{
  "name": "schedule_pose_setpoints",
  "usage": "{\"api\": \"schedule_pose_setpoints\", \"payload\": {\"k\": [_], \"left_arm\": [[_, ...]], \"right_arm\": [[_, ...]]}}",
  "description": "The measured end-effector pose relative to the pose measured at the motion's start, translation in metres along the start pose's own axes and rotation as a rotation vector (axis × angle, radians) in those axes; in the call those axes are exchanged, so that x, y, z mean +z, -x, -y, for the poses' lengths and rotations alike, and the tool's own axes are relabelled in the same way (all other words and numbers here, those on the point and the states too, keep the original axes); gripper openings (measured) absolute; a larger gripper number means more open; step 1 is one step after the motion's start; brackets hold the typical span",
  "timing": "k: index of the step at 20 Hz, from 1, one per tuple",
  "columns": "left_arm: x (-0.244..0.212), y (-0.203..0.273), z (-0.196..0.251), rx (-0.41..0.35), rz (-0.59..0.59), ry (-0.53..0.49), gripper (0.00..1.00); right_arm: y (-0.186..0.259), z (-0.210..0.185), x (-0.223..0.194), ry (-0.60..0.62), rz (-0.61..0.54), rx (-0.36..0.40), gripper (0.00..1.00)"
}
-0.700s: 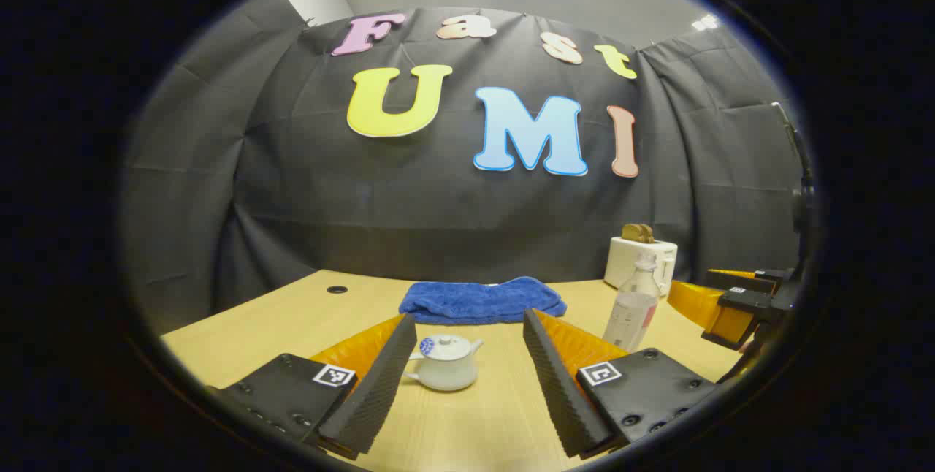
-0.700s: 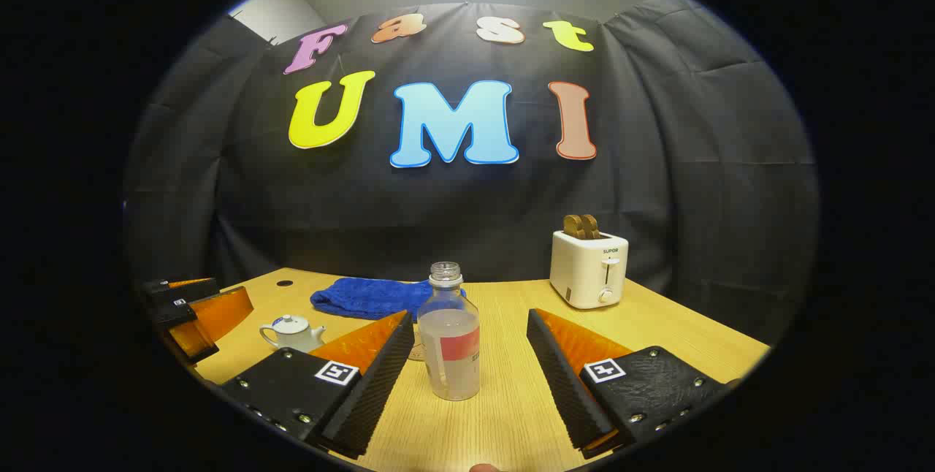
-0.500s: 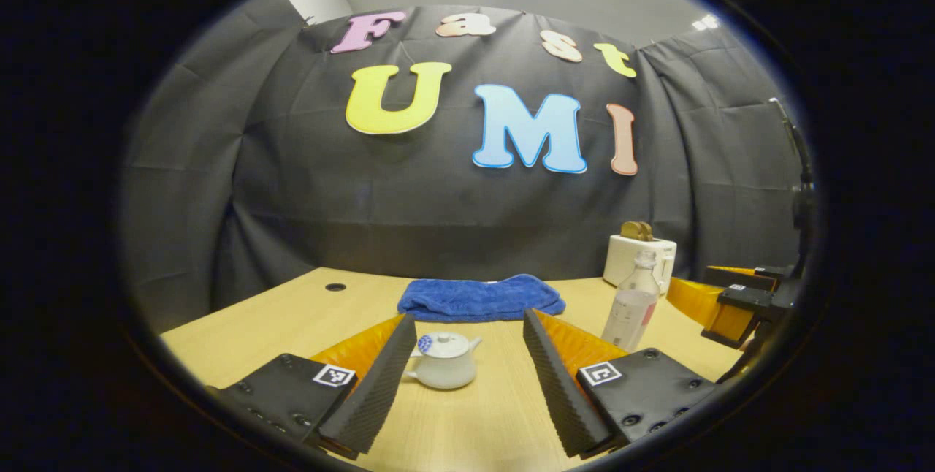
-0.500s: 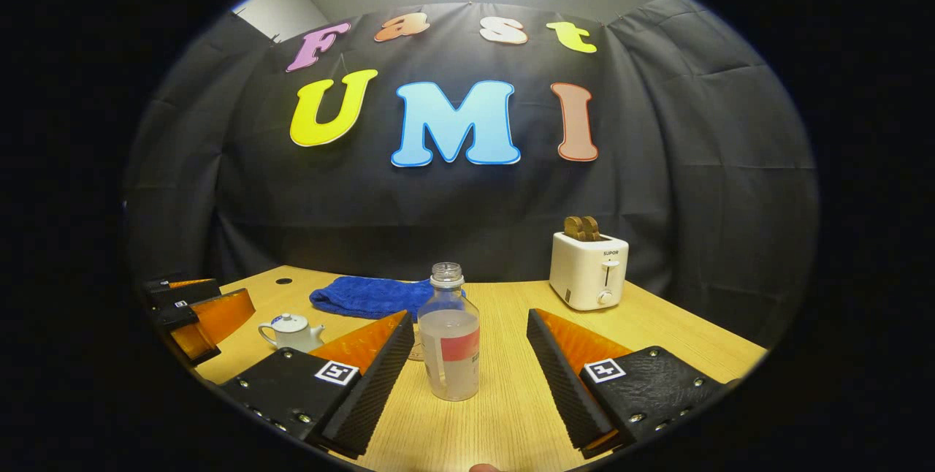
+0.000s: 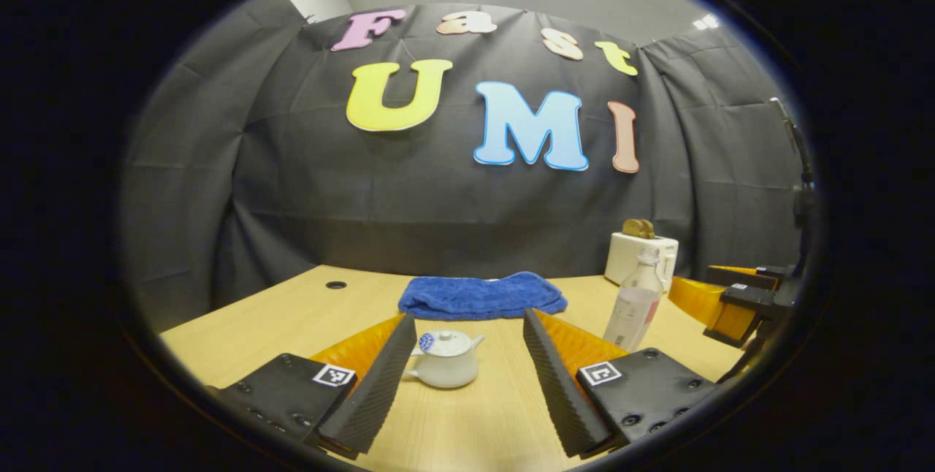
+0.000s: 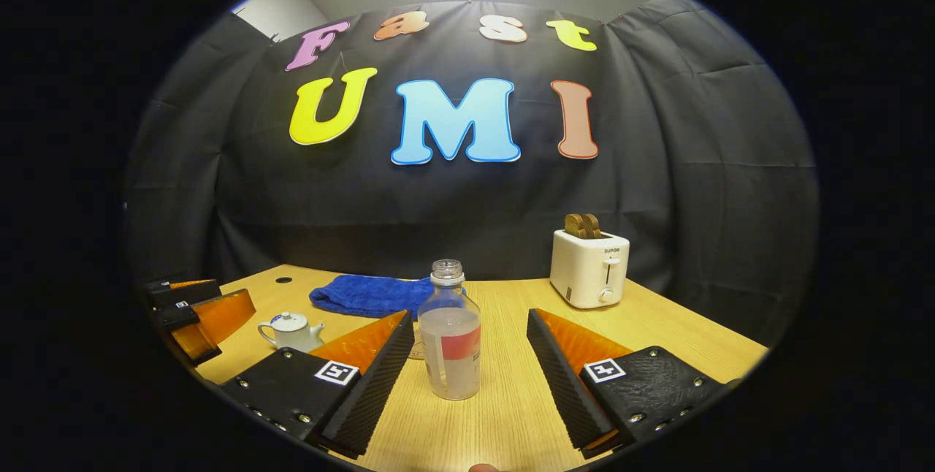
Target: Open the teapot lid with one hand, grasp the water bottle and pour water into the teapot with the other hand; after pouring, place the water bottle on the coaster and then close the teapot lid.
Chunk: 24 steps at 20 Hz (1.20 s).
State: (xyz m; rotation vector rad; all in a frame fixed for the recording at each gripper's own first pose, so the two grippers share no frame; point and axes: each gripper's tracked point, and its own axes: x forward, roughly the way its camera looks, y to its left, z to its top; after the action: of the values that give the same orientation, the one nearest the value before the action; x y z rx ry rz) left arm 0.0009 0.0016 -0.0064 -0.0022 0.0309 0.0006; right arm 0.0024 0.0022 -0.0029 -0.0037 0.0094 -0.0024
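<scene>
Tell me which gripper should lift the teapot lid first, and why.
Left. The left gripper is open and lined up with the small white ceramic teapot, whose lid is on. The right gripper is open around the clear plastic water bottle instead.

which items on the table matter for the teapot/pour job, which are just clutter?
Job items:
teapot, lid on
water bottle, uncapped
coaster, partly hidden behind the bottle
left gripper, open
right gripper, open

Clutter:
blue towel
toaster
</scene>
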Motion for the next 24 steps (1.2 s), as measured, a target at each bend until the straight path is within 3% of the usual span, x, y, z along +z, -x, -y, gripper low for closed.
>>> {"api": "schedule_pose_setpoints", "payload": {"k": [11,24], "left_arm": [[-0.018,-0.029,-0.014,0.021,-0.057,0.007,0.96],[-0.037,-0.101,-0.024,0.016,-0.098,-0.028,0.94]], "right_arm": [[-0.002,-0.002,-0.009,-0.006,-0.019,0.002,0.96],[-0.012,-0.002,-0.027,0.003,-0.059,0.002,0.96]]}}
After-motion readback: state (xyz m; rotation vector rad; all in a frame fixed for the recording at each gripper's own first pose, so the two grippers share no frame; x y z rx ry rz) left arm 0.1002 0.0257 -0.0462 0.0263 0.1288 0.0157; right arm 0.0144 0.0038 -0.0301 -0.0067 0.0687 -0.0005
